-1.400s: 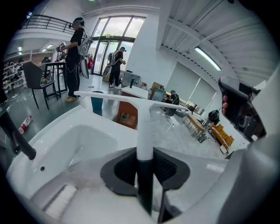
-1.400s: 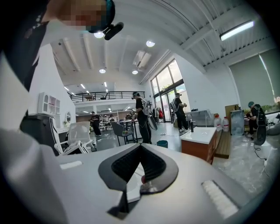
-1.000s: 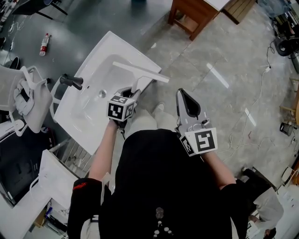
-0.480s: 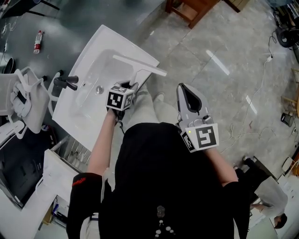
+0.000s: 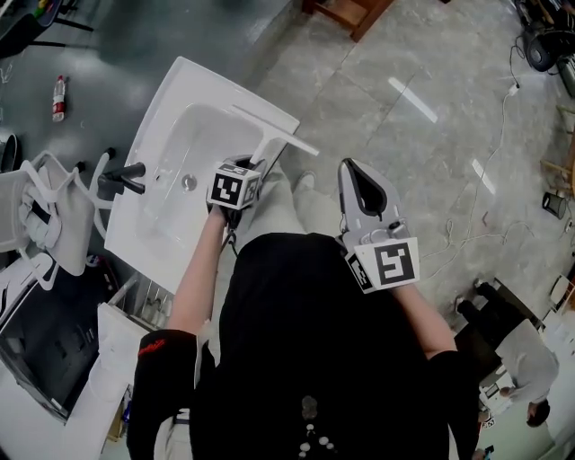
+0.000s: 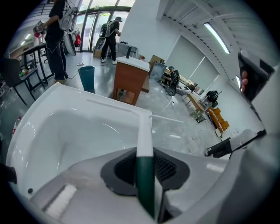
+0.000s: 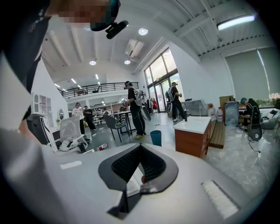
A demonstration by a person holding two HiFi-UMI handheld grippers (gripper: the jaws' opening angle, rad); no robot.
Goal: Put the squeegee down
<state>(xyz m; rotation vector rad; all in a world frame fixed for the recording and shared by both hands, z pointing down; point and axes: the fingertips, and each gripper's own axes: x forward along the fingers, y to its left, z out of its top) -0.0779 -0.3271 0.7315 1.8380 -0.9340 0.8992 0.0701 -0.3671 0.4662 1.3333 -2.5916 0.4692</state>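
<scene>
The squeegee [image 5: 272, 128] has a long white blade and a white handle that turns dark green [image 6: 145, 175] at the grip. My left gripper [image 5: 244, 168] is shut on that green grip, over the near right corner of the white sink basin [image 5: 171, 81]. The blade stretches across the basin's right rim [image 6: 118, 106]; whether it touches I cannot tell. My right gripper [image 5: 351, 169] hovers over the floor to the right of the sink, jaws together and nothing between them [image 7: 140, 148].
A black faucet [image 5: 121, 180] stands on the sink's left side. A white office chair [image 5: 49, 211] is further left, a bottle [image 5: 59, 97] lies on the dark floor, a wooden cabinet [image 5: 346, 13] stands at the top. Cables [image 5: 476, 238] trail over the tiles at right.
My left gripper has sunk with the squeegee, bringing the blade lower over the sink's right rim. The right gripper has barely shifted.
</scene>
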